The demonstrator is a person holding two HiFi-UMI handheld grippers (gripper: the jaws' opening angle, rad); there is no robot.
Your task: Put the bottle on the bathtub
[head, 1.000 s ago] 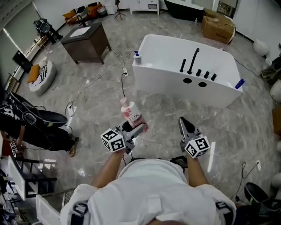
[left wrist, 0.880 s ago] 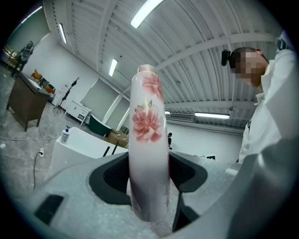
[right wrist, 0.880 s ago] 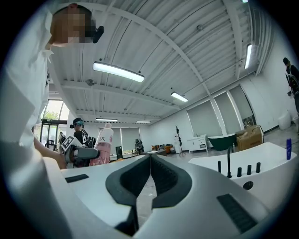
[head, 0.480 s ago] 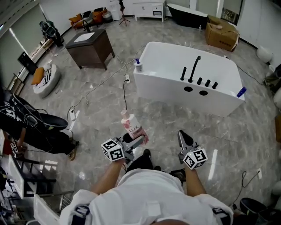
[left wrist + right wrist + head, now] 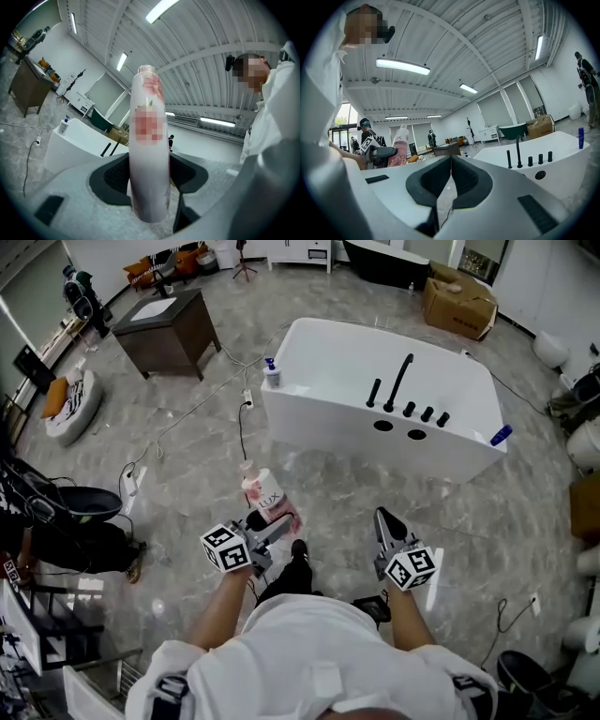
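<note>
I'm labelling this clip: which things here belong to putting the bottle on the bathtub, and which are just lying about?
In the job: pink bottle, left claw shut on it, bathtub.
Lying about: cabinet, box, floor cables, pump bottle and blue bottle on the tub rim; right claw, shut and empty.
</note>
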